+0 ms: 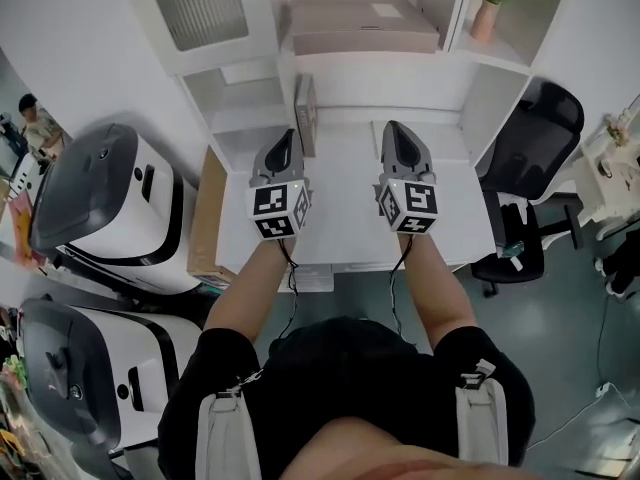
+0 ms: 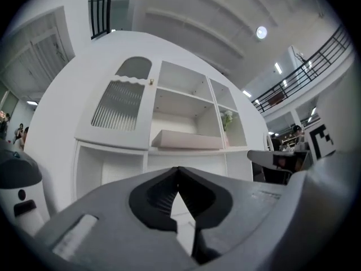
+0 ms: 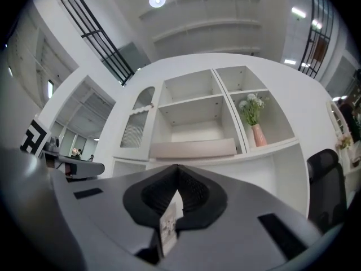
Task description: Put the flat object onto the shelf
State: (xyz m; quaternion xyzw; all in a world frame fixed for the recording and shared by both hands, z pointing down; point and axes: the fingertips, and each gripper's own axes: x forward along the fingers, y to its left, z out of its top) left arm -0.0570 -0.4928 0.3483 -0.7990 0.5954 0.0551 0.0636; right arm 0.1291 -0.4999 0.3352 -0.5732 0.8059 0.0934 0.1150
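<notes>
White cubby shelving [image 1: 240,118]; flat rectangular pink box [image 1: 360,26] lying inside.

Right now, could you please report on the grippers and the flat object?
Left gripper and right gripper: jaws shut, above white desk. Thin brown panel standing on edge ahead of left gripper, unshelved. Flat pinkish cardboard box lies on white cabinet shelf.

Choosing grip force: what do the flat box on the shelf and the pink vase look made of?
Flat box: likely cardboard, matte pinkish-beige, crisp edges and a pale label on top. Vase: probably ceramic, smooth opaque pink; too small to be sure.
</notes>
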